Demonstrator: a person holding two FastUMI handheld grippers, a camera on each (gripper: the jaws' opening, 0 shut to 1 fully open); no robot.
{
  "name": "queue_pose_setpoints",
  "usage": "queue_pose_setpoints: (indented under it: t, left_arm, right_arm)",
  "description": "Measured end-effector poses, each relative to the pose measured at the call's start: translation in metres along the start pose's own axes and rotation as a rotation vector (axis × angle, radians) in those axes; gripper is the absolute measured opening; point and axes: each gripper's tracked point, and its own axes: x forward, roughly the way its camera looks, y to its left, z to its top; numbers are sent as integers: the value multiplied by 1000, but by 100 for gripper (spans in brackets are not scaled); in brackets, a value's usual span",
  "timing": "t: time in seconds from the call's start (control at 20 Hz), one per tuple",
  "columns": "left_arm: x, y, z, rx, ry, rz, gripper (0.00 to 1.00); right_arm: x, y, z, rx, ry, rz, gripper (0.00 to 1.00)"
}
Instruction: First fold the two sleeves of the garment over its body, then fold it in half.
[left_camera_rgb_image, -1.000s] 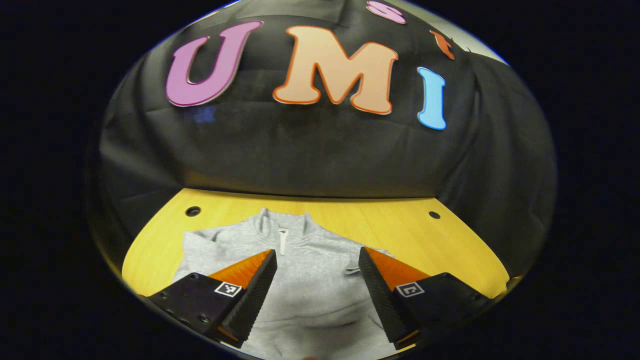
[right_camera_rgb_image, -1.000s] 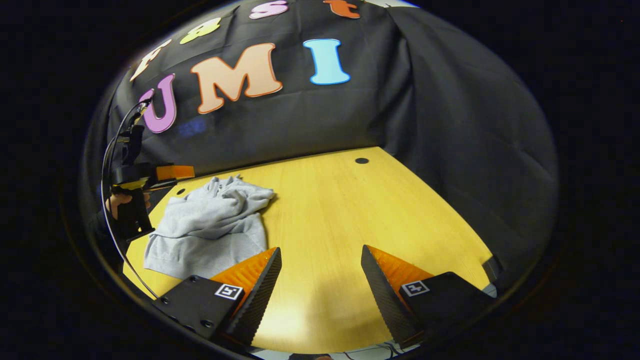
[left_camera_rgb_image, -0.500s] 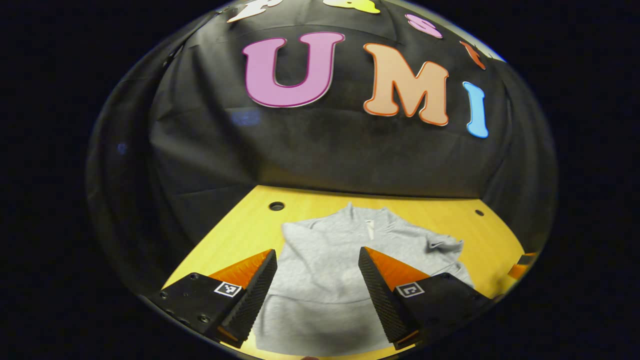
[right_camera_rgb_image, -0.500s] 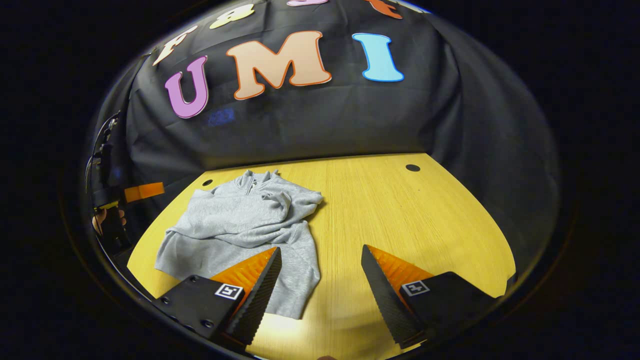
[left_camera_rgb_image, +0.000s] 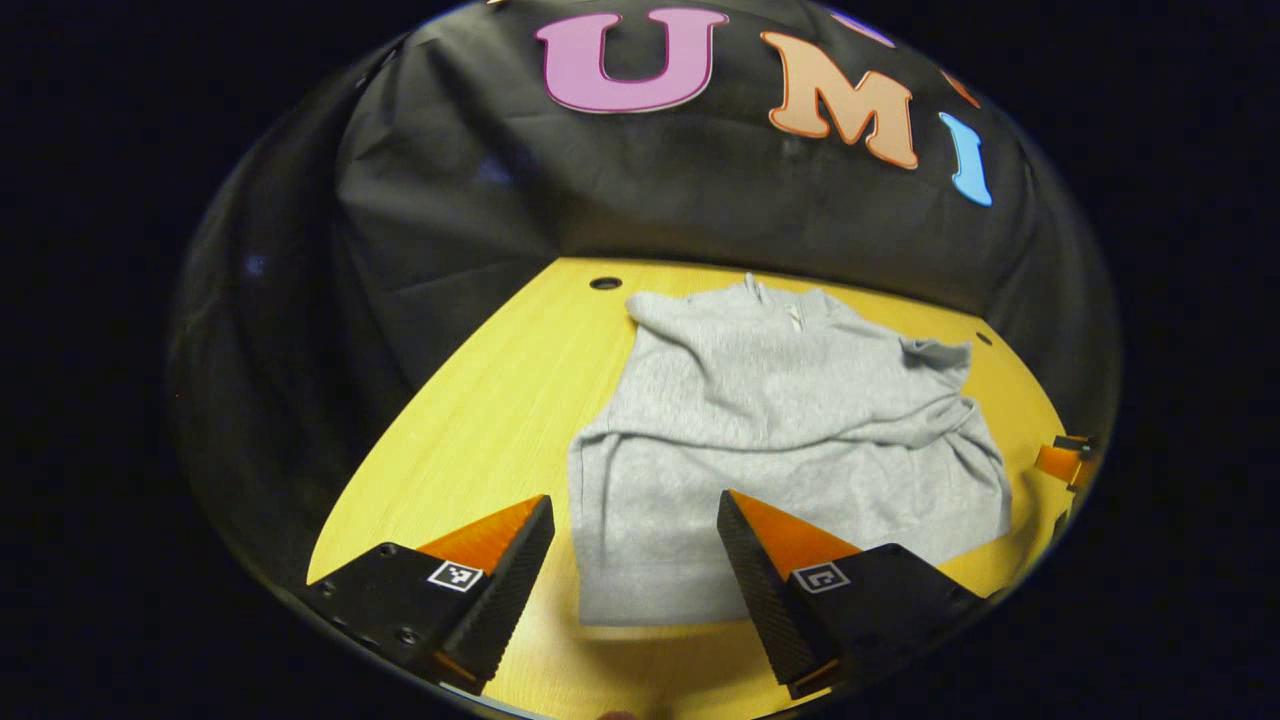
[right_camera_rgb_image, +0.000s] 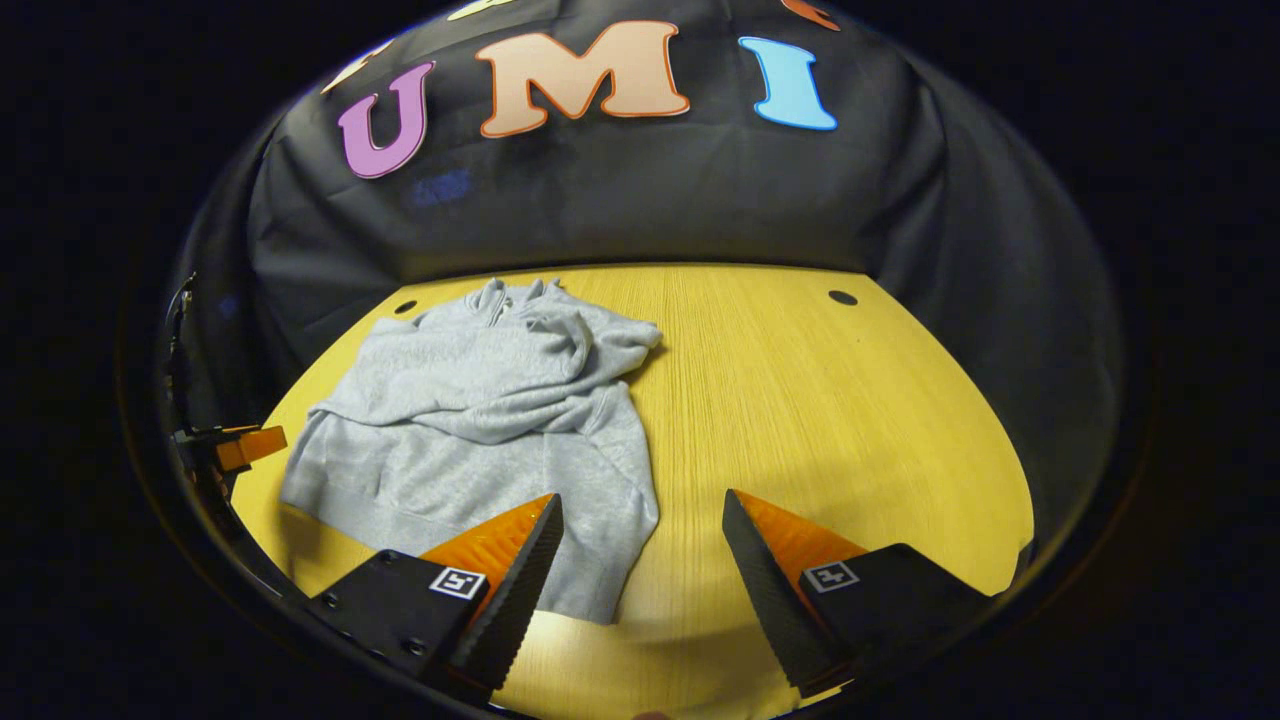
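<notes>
Right gripper view: grey garment (right_camera_rgb_image: 470, 420), sleeves folded across its body.

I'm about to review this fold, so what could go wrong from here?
The sleeves lie bunched across the sweatshirt, so folding in half may trap wrinkles. The left gripper and right gripper are both open near the hem corners; an uneven pinch could skew the fold or drag the sweatshirt along the smooth table.
</notes>
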Motion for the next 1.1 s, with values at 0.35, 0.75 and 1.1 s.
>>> queue_pose_setpoints:
  t: [0.35, 0.75, 1.1]
  left_arm:
    - [15, 5, -42, -22, 99, 3, 95]
    - [18, 3, -46, -39, 69, -16, 96]
    - [19, -10, -45, -14, 74, -61, 64]
  right_arm:
    - [6, 17, -37, -13, 87, 5, 99]
    - [20, 25, -69, -14, 178, -18, 99]
    - [22, 40, -70, -13, 205, 26, 72]
